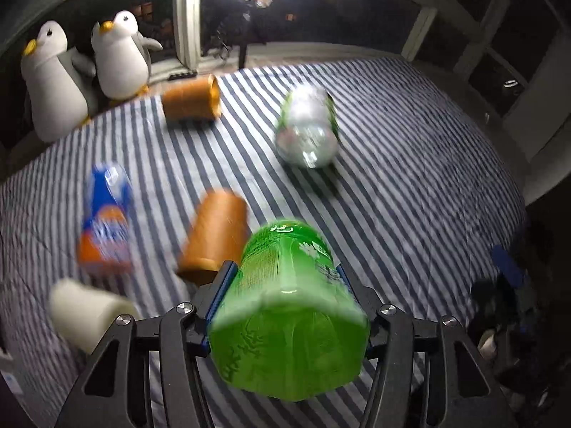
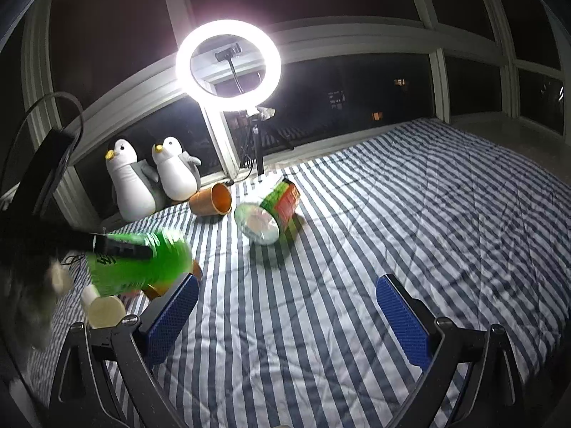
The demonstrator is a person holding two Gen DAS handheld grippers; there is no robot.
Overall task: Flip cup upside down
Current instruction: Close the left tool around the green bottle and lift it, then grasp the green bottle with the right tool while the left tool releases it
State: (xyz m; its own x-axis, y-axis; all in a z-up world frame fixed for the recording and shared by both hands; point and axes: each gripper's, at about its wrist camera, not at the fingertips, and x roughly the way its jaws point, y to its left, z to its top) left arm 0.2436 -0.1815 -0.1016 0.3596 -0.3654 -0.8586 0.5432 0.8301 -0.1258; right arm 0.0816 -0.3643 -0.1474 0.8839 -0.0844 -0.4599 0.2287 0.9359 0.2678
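Observation:
My left gripper (image 1: pixel 283 271) is shut on a green cup (image 1: pixel 289 306), held above the striped bed and lying on its side, blurred by motion. The same green cup (image 2: pixel 139 264) shows at the left of the right wrist view, with the left gripper's finger across it. My right gripper (image 2: pixel 287 292) is open and empty over the bed, its blue pads (image 2: pixel 403 321) wide apart. Other cups lie on the bed: a brown one (image 1: pixel 217 235) just left of the green cup, another brown one (image 1: pixel 192 101) at the back, and a white one (image 1: pixel 85 306).
A silver-ended green and red tub (image 1: pixel 308 128) lies on its side mid-bed (image 2: pixel 392 232). A blue and orange cup (image 1: pixel 105 228) is at the left. Two plush penguins (image 1: pixel 85 71) sit by the window. A ring light (image 2: pixel 228 66) stands on a tripod behind the bed.

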